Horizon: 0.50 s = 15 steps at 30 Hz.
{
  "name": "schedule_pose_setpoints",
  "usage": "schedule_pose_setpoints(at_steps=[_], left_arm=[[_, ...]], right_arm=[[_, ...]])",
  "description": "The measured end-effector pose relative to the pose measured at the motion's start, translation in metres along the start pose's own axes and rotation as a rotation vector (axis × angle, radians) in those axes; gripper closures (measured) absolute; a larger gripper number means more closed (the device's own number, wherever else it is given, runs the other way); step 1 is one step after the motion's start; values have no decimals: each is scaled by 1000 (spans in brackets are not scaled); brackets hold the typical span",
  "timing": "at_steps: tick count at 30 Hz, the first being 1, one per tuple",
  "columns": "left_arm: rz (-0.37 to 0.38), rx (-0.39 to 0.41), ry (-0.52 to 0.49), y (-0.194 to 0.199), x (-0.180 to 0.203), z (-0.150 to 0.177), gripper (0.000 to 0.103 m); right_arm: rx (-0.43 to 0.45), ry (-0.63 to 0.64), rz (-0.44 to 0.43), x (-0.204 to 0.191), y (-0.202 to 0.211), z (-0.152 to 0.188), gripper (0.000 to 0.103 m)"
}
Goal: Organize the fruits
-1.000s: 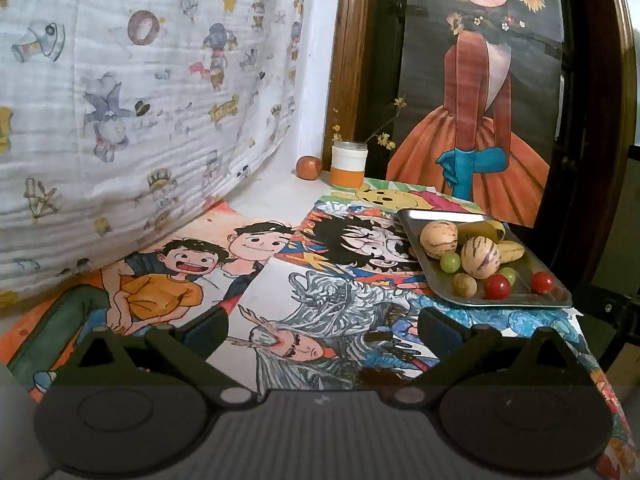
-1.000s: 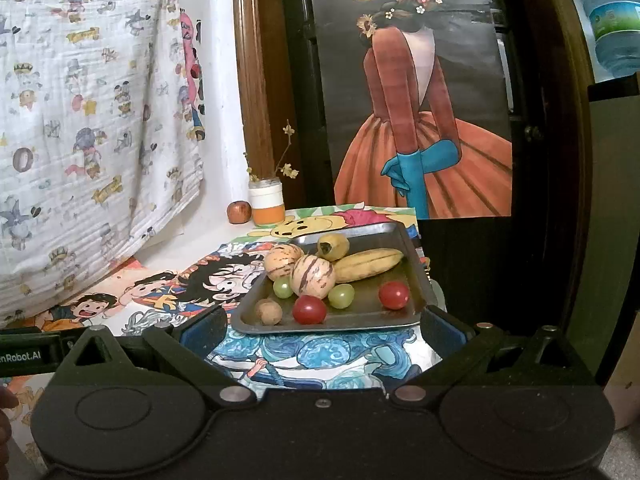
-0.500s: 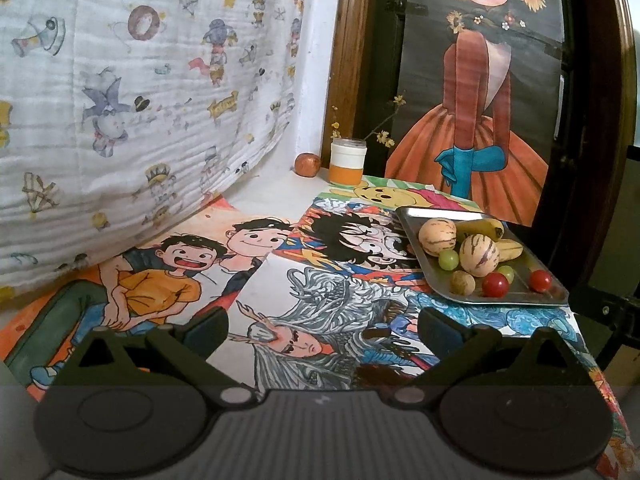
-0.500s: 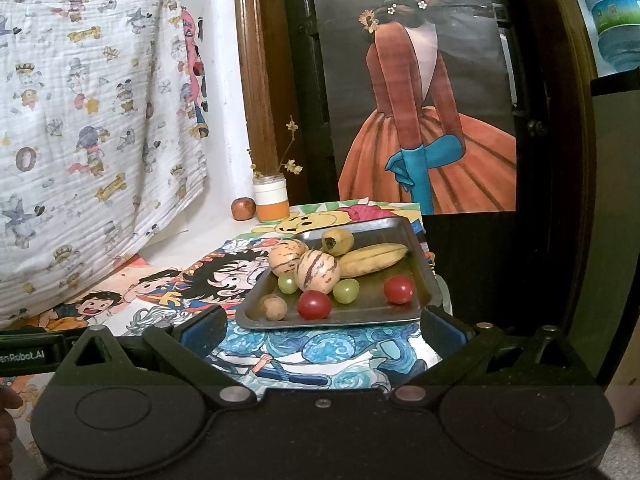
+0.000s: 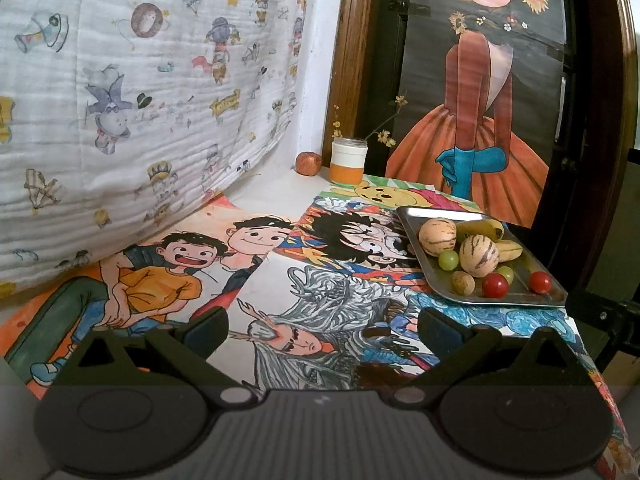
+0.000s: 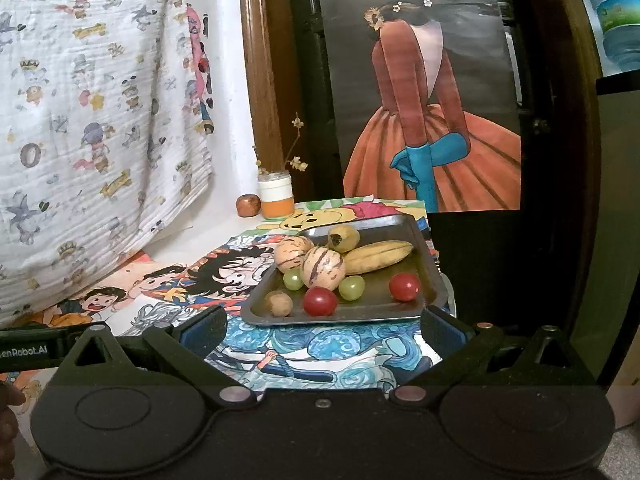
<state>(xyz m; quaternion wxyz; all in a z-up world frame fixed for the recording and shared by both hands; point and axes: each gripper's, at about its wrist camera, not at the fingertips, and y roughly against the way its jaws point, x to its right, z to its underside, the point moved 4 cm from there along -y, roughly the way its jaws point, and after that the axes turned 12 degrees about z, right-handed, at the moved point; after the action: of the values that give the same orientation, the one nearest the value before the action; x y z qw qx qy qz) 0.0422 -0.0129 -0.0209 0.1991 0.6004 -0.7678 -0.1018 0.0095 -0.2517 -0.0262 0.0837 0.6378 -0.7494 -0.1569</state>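
Observation:
A metal tray (image 6: 426, 264) at the table's right edge holds two striped pepino melons (image 6: 323, 267), a yellow star fruit (image 6: 378, 257), two green grapes (image 6: 352, 287), two red tomatoes (image 6: 320, 301), a walnut (image 6: 279, 303) and a small yellow fruit (image 6: 343, 238). The tray also shows in the left wrist view (image 5: 416, 229). My right gripper (image 6: 324, 330) is open and empty, just in front of the tray. My left gripper (image 5: 324, 330) is open and empty over the drawings, left of the tray.
Colourful cartoon drawings (image 5: 192, 264) cover the table. A white-and-orange jar (image 5: 349, 160) with twigs and a small brown-red fruit (image 5: 308, 163) stand at the back by the wall. A patterned cloth (image 5: 120, 100) hangs at left. A painted poster (image 6: 424, 120) stands behind the tray.
The right gripper has edged a little closer to the tray. The left wrist view has shifted slightly; nothing on the tray moved.

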Motion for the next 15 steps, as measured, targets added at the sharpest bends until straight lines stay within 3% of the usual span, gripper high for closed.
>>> schedule_pose_setpoints(at_steps=[15], left_arm=[[11,-1,11,1,0,0,0]], right_arm=[[-7,2,-5,-3,0,1,1]])
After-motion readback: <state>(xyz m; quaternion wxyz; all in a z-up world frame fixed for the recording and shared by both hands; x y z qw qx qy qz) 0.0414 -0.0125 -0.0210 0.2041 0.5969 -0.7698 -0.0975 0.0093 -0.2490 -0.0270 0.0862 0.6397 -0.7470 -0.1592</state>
